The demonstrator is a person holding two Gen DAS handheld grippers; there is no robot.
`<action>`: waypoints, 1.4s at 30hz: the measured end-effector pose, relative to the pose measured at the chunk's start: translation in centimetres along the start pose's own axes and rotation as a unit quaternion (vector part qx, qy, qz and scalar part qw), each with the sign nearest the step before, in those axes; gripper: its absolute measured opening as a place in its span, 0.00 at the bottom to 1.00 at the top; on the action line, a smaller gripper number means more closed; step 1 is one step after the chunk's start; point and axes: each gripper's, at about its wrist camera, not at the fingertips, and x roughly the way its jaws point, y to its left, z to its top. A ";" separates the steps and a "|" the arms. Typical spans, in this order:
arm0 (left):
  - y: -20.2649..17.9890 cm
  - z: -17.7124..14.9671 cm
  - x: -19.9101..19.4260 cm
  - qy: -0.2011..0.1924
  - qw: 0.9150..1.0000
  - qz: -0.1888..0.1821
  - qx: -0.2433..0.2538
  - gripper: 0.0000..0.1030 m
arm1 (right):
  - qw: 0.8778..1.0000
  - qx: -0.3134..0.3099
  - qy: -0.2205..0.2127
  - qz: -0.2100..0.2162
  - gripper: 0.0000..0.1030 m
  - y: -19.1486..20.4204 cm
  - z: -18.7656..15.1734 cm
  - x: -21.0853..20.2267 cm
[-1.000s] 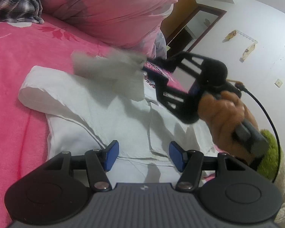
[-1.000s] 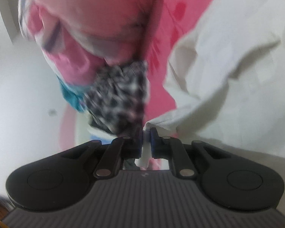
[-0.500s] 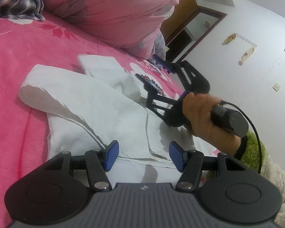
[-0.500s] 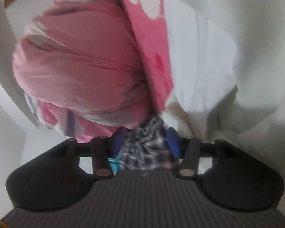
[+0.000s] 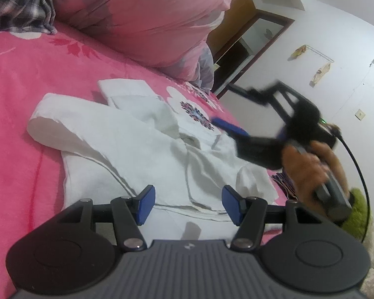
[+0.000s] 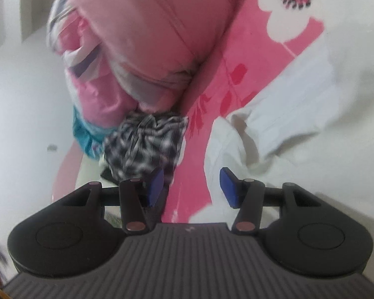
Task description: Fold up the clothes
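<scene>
White shirt [image 5: 127, 149] spread on pink bedsheet [image 5: 17, 114].

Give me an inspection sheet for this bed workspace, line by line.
Surface: pink floral bedsheet, bare at left.
Job's things: white garment, sleeves folded in, lying flat.
Clutter: plaid garment crumpled by the pink duvet.
Grippers: left gripper jaws apart, empty, over the hem; right gripper jaws apart, holding nothing.
Cables: black cable trailing from the right gripper.
Surroundings: white wall, wooden doorway.
</scene>
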 end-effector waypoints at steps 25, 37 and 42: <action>-2.6 -0.6 -3.6 0.041 0.994 0.103 0.004 0.58 | 0.946 -0.169 -0.101 -0.257 0.30 -3.0 -7.3 -24.4; -6.4 -0.4 0.2 0.096 0.987 0.086 0.093 0.65 | 0.932 -0.197 -0.114 -0.282 0.31 -5.4 -5.6 -21.5; -8.8 -1.7 2.9 0.138 0.976 0.060 0.157 0.65 | 0.928 -0.199 -0.120 -0.292 0.33 -6.5 -5.9 -22.4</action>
